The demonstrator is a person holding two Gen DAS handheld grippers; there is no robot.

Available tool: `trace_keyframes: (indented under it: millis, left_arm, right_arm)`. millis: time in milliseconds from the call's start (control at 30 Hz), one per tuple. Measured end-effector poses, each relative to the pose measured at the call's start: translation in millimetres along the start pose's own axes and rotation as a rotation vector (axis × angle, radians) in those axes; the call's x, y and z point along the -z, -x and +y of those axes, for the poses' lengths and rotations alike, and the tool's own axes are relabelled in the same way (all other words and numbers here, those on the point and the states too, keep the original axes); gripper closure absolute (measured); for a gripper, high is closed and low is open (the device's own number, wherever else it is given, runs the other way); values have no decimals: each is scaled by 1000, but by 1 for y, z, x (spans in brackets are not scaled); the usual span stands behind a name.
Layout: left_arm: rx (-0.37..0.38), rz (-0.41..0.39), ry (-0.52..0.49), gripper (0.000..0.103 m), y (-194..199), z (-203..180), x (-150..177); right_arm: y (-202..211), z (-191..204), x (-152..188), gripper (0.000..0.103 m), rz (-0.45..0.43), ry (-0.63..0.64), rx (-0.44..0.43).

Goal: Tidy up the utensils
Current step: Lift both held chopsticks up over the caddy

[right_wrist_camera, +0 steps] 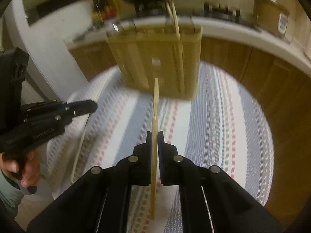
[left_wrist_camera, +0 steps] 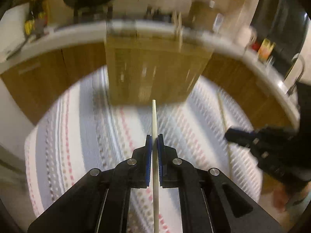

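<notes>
The left gripper (left_wrist_camera: pixel 155 141) has its blue-padded fingers (left_wrist_camera: pixel 148 155) pinching a pale, round wooden chopstick (left_wrist_camera: pixel 154 116), which runs forward between the pads with its tip aimed at the tall slatted bamboo utensil holder (left_wrist_camera: pixel 155 68). The right gripper (right_wrist_camera: pixel 155 138) pinches a flatter, tan bamboo stick (right_wrist_camera: pixel 155 106) in the same way, its end also pointing at that holder (right_wrist_camera: pixel 155 58). The holder stands at the far end of a striped woven cloth (left_wrist_camera: pixel 77 126) on the surface, with a pair of sticks (right_wrist_camera: pixel 176 19) already upright in it.

The step in hand looks like carrying both sticks to the holder. To do it well, keep each pinch firm so the thin stick cannot pivot, bring each tip above the open top and not against the front wall, and lower one at a time so the two grippers, which sit near each other, do not collide.

Both views are smeared by blur, so the holder's compartments cannot be told apart and its top opening is not seen from above. The near end of the chopstick is cut off at the edge of the left view. The clutter on the white counter edge (left_wrist_camera: pixel 58 33) behind is too blurred to name
</notes>
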State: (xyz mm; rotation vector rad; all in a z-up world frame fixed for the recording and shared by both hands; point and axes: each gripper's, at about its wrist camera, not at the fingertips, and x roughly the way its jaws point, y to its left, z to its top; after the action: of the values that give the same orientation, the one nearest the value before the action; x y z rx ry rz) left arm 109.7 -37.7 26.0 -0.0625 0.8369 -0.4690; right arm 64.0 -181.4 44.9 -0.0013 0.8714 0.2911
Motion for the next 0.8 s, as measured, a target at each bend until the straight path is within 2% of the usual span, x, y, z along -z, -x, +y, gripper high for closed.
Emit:
trace_keyframes:
  millis: [67,167,267,400,633,800]
  left_arm:
    - [37,-137,5,100,28,-2,-12]
    - [49,-322,9,100,66,0,-35]
    - [46,-461,19,100,96,-1,-62]
    - [36,-608,33,100,123,-5,-86]
    - [19,-769,85,100,133,0,-122]
    - [1,-815,84,100,120,8,-140]
  right_arm:
    - [17,-6,-10,99,-83,5,-28]
    - [49,4,-25,99,-241,37,-18]
    - [69,9,-40,99,-339,54,-3]
    - [82,11,-65,99,-457,76,20]
    - [72,-1,-113,99,-560,61,41]
    - [70,-14,-138,99,-623,69,102]
